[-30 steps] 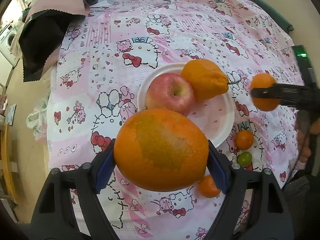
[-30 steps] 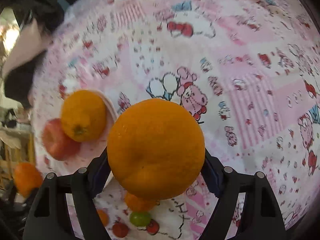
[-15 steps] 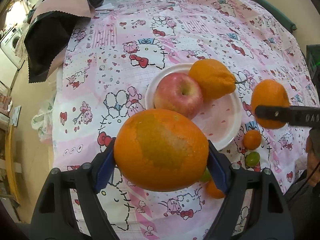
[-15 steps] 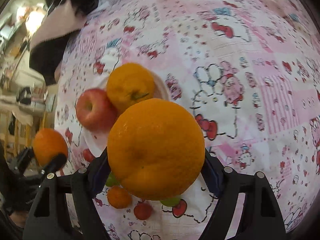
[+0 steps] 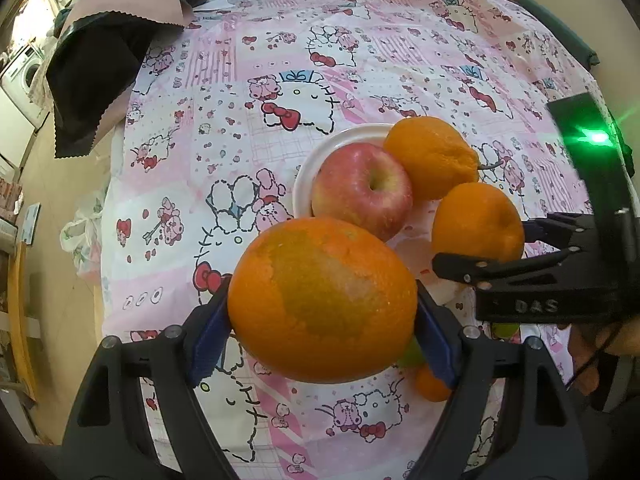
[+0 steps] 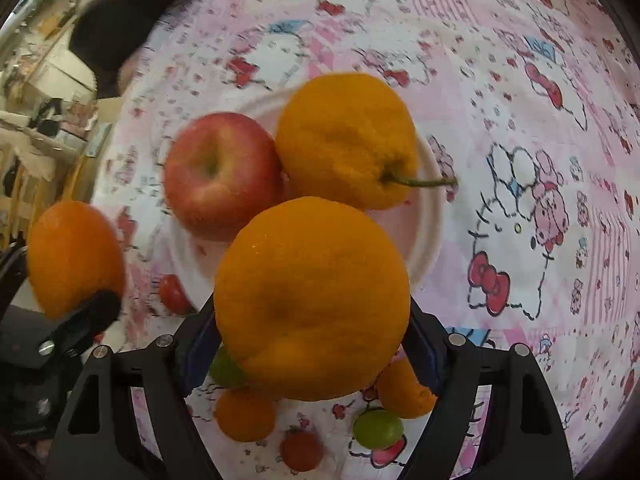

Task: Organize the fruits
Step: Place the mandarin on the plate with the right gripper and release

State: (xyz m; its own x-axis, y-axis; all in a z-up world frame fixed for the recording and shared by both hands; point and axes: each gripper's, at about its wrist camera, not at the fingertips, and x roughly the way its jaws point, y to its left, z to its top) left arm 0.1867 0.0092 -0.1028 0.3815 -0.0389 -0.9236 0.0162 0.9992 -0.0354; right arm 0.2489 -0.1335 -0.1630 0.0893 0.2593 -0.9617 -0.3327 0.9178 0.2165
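My left gripper (image 5: 322, 308) is shut on a large orange with a greenish patch (image 5: 322, 300), held above the near edge of the white plate (image 5: 340, 140). The plate holds a red apple (image 5: 362, 192) and a stemmed orange (image 5: 432, 158). My right gripper (image 6: 310, 316) is shut on a smooth orange (image 6: 312, 296) and holds it over the plate's right side; it shows in the left wrist view (image 5: 478, 222). The right wrist view shows the apple (image 6: 220, 176), the stemmed orange (image 6: 346, 140), the plate rim (image 6: 432, 224) and the left gripper's orange (image 6: 74, 258).
Small fruits lie on the pink cartoon-print cloth (image 5: 240, 120) near the plate: small oranges (image 6: 245, 414) (image 6: 406, 388), green grapes (image 6: 378, 428), cherry tomatoes (image 6: 301, 450) (image 6: 174, 294). Dark clothing (image 5: 100, 64) lies at the table's far left corner. The floor drops off left.
My right gripper has carried its orange leftward, from beside the plate to over it. The left gripper still holds its orange over the plate's near edge.
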